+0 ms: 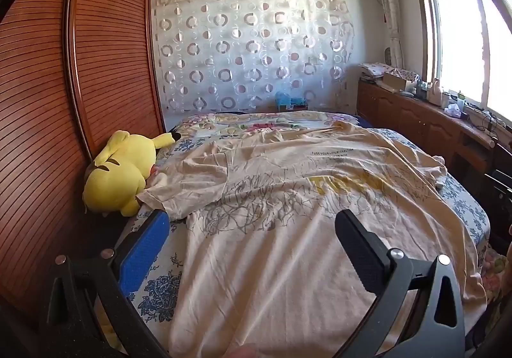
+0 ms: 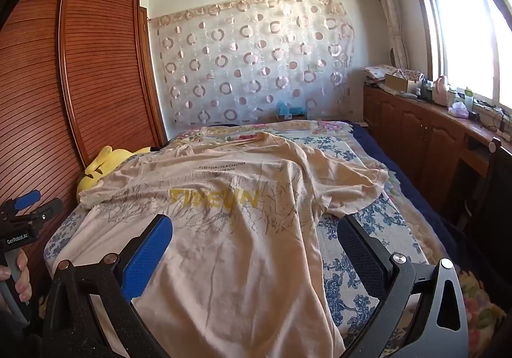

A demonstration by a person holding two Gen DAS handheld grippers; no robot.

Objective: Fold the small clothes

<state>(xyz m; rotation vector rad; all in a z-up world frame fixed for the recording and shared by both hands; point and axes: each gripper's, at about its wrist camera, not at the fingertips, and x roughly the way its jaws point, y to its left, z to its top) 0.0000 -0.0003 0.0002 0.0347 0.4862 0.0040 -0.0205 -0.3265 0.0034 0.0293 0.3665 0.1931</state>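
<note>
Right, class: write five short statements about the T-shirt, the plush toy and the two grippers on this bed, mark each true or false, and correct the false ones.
1. The beige T-shirt lies spread out on the bed. True.
2. The T-shirt is already folded into a neat square. False: it is unfolded, with both sleeves out.
3. A yellow plush toy lies beside the wooden wardrobe. True.
4. The left gripper is clamped on a sleeve. False: it is open and holds nothing.
5. The right gripper is shut. False: it is open above the shirt, gripping no cloth.
</note>
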